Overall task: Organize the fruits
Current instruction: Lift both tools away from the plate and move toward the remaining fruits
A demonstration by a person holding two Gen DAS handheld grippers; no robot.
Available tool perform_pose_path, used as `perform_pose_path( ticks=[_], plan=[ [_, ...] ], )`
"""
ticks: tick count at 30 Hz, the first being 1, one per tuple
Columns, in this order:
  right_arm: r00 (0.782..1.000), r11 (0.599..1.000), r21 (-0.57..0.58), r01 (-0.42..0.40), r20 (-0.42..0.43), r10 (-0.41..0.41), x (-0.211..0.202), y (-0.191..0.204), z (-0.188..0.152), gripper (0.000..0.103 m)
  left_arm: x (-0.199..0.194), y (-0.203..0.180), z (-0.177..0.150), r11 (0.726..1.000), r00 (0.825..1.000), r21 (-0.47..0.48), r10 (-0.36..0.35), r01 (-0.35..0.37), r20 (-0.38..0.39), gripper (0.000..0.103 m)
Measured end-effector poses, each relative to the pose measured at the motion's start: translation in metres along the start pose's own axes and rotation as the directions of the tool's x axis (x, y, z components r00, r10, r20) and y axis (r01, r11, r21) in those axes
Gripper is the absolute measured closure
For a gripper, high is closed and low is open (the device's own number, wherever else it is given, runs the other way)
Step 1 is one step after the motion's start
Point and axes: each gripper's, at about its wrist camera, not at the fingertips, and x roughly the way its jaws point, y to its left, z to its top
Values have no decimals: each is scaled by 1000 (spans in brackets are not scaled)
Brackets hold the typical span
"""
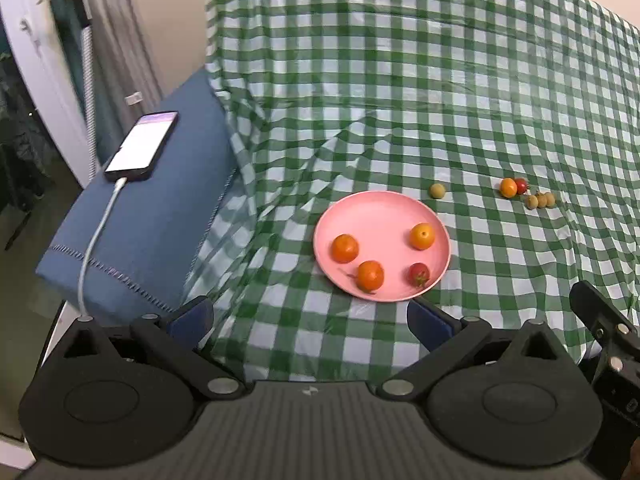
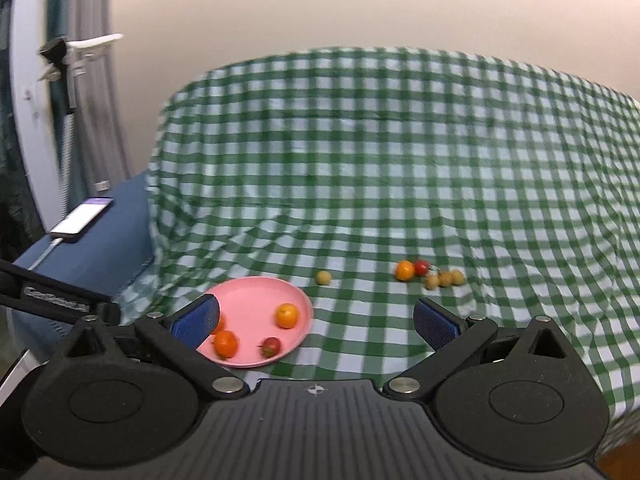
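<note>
The left gripper (image 1: 310, 322) is hovering low over the cloth with its jaws spread wide and nothing between the blue pads (image 1: 428, 322). The right gripper (image 2: 316, 322) is likewise standing wide apart and empty, its view slightly blurred.

Just beyond the left gripper's fingertips a round pink plate (image 1: 380, 216) is sitting on a green-and-white checked tablecloth (image 1: 400, 80). The plate is holding four fruits, all apart from one another — a deep orange one (image 1: 344, 248) at its left, a second deep orange one (image 1: 370, 275) at the near edge, a paler orange one (image 1: 422, 236) at the right, and a small red strawberry-like fruit (image 1: 419, 274) at the near right. In the right wrist view the left pad is hiding part of the plate's left side.

Outside the plate, a single small yellow fruit (image 1: 437, 191) is lying on the cloth just past the far right rim. Well to the right, a loose group is resting together: an orange fruit (image 1: 508, 187) touching a red one (image 1: 521, 185), with three small tan fruits (image 1: 541, 200) in a row just beside them.

At the left, off the cloth, a lit phone (image 1: 141, 146) with a white cable (image 1: 94, 248) is lying on a blue cushion (image 1: 132, 240).
</note>
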Motion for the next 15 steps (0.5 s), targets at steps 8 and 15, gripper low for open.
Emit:
perform_pose_path(
  ticks=[8,15],
  plan=[
    [993,993,65,96,-71,-92,54,-50,-4,1,54,-38,46,999,994,17,-46,48,-97,0],
    [977,973,151,173,-151,-151,136,-98,-12,1,114,-73,89,999,989,33,-28,33,-148,0]
  ],
)
